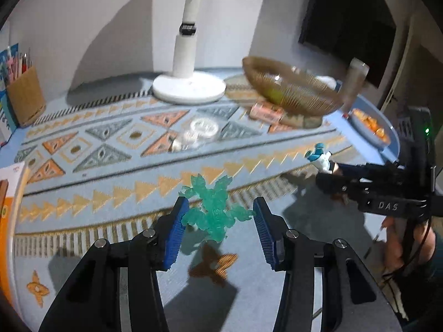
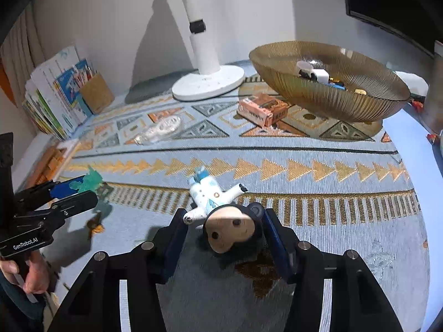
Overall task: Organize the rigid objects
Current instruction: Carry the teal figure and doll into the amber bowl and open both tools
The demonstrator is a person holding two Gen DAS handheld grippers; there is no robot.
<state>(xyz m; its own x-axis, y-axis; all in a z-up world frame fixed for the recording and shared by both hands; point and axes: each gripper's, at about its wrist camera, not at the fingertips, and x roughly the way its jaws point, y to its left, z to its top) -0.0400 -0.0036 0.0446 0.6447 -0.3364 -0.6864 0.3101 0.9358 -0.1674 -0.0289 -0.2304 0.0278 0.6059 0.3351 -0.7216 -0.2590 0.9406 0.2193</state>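
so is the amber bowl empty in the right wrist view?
No: the amber bowl holds several small items, including a white toy.

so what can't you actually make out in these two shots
- Left wrist view: the amber bowl is motion-blurred, so its contents are unreadable.
- Left wrist view: whether the left gripper pinches the green figure or just frames it.
- Right wrist view: the doll body is partly hidden behind its head.
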